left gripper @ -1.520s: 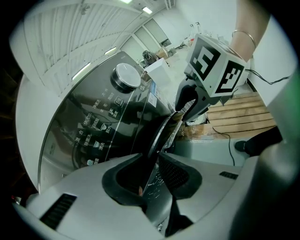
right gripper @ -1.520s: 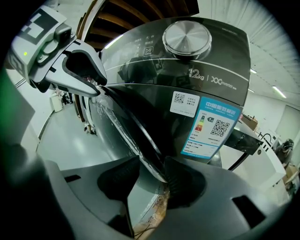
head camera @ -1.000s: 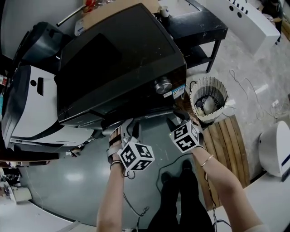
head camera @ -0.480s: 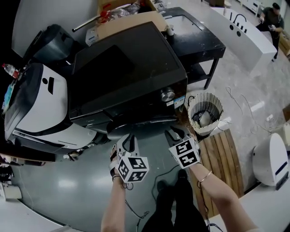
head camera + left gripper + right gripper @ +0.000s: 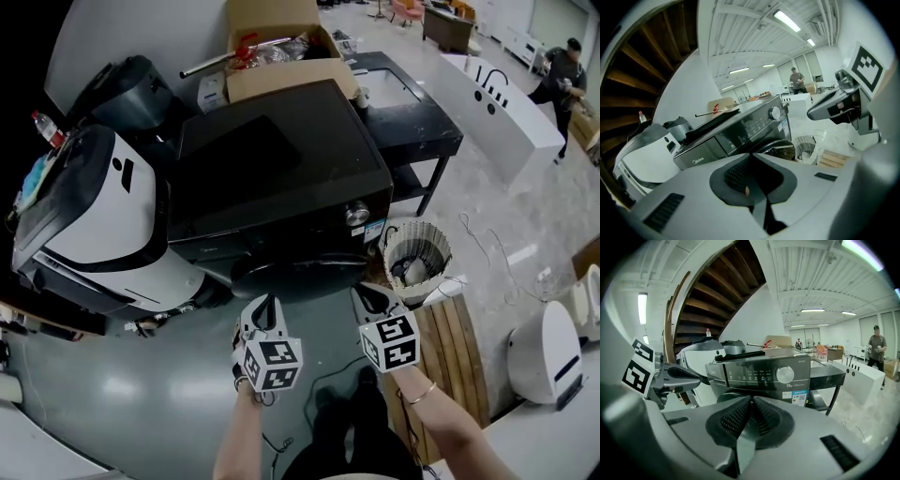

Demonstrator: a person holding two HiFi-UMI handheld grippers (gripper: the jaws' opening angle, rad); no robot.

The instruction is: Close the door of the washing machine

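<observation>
Head view first: we're standing in front of the dark washing machine (image 5: 281, 178), and its round door (image 5: 295, 274) sits low on the front face, looking pushed flat against it as far as we can tell from above. The left gripper (image 5: 266, 304) and right gripper (image 5: 362, 293) hang side by side just in front of the door, near it but not touching, each with its marker cube toward us. Right of the machine there's a white woven basket (image 5: 417, 253) on the floor, with a wooden slatted platform (image 5: 455, 356) just beside it. A black bench (image 5: 412, 103) stands behind the machine on the right, a cardboard box (image 5: 281, 56) sits at the back, and a white-and-black appliance (image 5: 94, 216) is on the left.

Left gripper view: the jaws are pressed together, ribbed pads meeting, nothing between them. Past the tips we see the machine's control panel and the door below it, with the basket off to the right. The other gripper pokes in from the right edge.

Right gripper view: these jaws have just been closing and the pads now meet too, with nothing caught in there. Straight ahead is the front panel with its silver knob (image 5: 785, 374), and only the top of the door peeks out above the jaws. The left gripper shows at the left edge.
</observation>
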